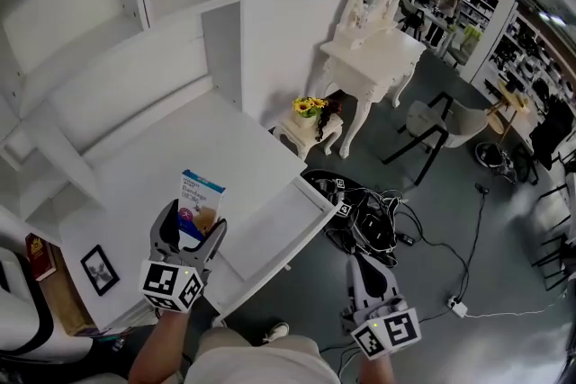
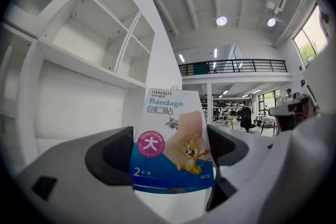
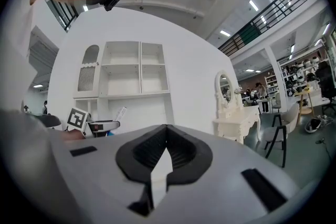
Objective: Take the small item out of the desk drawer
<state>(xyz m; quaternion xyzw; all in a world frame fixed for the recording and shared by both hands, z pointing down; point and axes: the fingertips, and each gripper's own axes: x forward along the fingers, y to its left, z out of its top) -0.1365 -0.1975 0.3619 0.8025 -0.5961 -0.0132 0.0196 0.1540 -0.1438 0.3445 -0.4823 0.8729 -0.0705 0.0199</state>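
Clamped upright in left hand-held gripper (image 2: 170, 152): bandage box (image 1: 200, 196), above white counter (image 1: 135, 175), at 9 o'clock from open drawer (image 1: 274, 234). Pressed together, empty: jaws of right hand-held gripper (image 3: 166, 152), at 4 o'clock from drawer.

Clearances, as I hold my tongs:

- Desk top (image 1: 171, 148): bare white middle, free passage from near edge to back wall.
- Shelf unit (image 1: 81, 22): hangs over the far left and closes that side from above.
- Picture frame (image 1: 99, 270) and red book (image 1: 39, 256): take up the near-left corner.
- Drawer (image 1: 270, 234): stands out at the desk's right, jutting over the floor, open from above.
- My left gripper (image 1: 192, 225): just left of the drawer, jaws filled by the bandage box (image 1: 200, 193).
- My right gripper (image 1: 355, 261): over grey floor right of the drawer, apart from it, jaws together.
- Black gear and cables (image 1: 364, 216): on the floor off the drawer's far-right corner.
- Flower stool (image 1: 310, 117) and dressing table (image 1: 369, 58): farther on.
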